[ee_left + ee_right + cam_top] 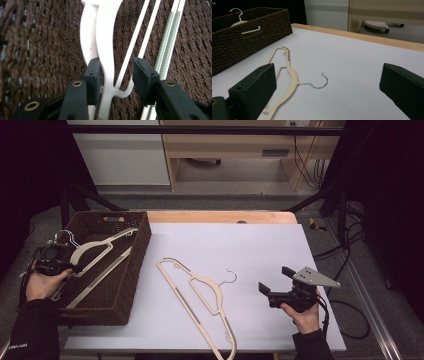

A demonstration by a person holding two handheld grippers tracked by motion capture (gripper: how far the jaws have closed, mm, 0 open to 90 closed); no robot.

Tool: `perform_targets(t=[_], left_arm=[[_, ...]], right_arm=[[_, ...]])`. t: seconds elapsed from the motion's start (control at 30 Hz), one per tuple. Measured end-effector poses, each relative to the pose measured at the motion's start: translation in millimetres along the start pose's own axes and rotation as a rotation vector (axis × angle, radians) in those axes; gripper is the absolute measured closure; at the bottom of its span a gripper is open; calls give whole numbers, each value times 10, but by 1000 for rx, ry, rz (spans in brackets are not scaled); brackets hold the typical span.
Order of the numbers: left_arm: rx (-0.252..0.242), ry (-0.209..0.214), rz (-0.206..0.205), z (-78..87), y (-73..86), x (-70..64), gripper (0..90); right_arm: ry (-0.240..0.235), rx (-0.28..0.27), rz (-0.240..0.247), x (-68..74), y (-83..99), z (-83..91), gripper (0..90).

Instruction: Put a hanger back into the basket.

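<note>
A cream hanger [202, 292] with a wire hook lies flat on the white table, also seen in the right gripper view [290, 72]. My right gripper [274, 279] hovers open just right of its hook, jaws wide apart [329, 68] and nothing between them. At the left, a brown woven basket [142, 245] holds more cream hangers [95, 251]. My left gripper [74, 268] reaches into the basket from its left side. In the left gripper view its jaws [116, 65] straddle a white hanger arm [106, 50], which sits against the left pad with a gap on the right.
The white sheet [240, 250] covers most of a wooden table whose far edge [220, 216] shows behind it. The basket [249, 37] stands at the table's left edge. Cables and dark frame bars lie off the right side.
</note>
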State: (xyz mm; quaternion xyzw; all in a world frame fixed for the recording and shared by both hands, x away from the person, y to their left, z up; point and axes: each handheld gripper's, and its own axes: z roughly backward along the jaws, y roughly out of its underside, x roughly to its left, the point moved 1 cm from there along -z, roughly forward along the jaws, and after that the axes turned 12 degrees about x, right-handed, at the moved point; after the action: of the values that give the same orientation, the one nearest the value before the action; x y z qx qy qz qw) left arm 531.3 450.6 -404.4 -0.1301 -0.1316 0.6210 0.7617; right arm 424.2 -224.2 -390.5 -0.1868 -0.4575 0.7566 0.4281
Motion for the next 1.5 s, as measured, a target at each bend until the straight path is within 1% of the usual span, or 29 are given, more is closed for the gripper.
perform_targets(t=[0.07, 0.1, 0.13, 0.17, 0.23, 0.33, 0.43, 0.47, 0.53, 0.6, 0.73, 0.8, 0.87, 0.93, 0.97, 1.03, 1.1, 1.17, 1.23, 1.3, 1.4, 1.47, 1.5], left_arm=[[-33, 7, 24, 39, 14, 4, 575], [-55, 26, 25, 67, 22, 8, 579], [-72, 34, 30, 100, 27, 9, 574], [-84, 28, 29, 133, 30, 3, 573], [-116, 33, 13, 204, 32, -24, 561], [-189, 48, -20, 331, 30, -116, 523], [-271, 77, -60, 473, 36, -254, 476], [-309, 93, -61, 515, 37, -315, 462], [-362, 105, -84, 610, 43, -429, 419], [-411, 128, -113, 712, 51, -534, 384], [-522, 161, -159, 872, 70, -792, 291], [-566, 189, -180, 929, 84, -928, 225], [-599, 212, -199, 970, 99, -1058, 171], [-626, 244, -216, 991, 112, -1180, 145], [-632, 261, -226, 995, 117, -1237, 130], [-642, 283, -241, 991, 125, -1353, 113], [-642, 298, -263, 978, 132, -1465, 102], [-652, 311, -277, 963, 143, -1571, 96], [-662, 337, -287, 943, 156, -1674, 92], [-659, 345, -315, 919, 171, -1774, 92], [-661, 369, -338, 876, 196, -1915, 91], [-667, 373, -348, 858, 209, -2001, 94], [-665, 386, -351, 849, 212, -2044, 95]], right_arm=[[0, -1, -1, 3, -1, 5, 15], [1, -3, -5, 4, -3, 4, 15], [2, -3, -5, 3, -3, 4, 14], [4, -3, -5, 1, -2, 3, 15], [4, 0, -2, 3, -2, 7, 14], [3, -7, -3, 2, -6, 15, 15], [7, -9, -4, -4, -5, 24, 14], [4, -6, -2, -7, -4, 33, 15], [3, -8, -6, -9, -4, 37, 15], [8, -11, -6, -12, -5, 37, 15], [8, -11, -5, -16, -2, 34, 14], [10, -11, -7, -18, 0, 32, 14], [11, -13, -8, -22, 2, 32, 14], [12, -13, -6, -26, 3, 38, 14], [10, -14, -9, -25, 1, 42, 14], [12, -18, -8, -27, 0, 46, 15], [14, -19, -7, -32, 1, 53, 15], [17, -21, -9, -36, 4, 58, 15], [17, -21, -7, -45, 8, 61, 15], [18, -22, -5, -50, 10, 58, 15], [21, -21, -8, -48, 14, 55, 15], [22, -19, -7, -49, 16, 54, 15], [22, -20, -7, -50, 16, 54, 15]])
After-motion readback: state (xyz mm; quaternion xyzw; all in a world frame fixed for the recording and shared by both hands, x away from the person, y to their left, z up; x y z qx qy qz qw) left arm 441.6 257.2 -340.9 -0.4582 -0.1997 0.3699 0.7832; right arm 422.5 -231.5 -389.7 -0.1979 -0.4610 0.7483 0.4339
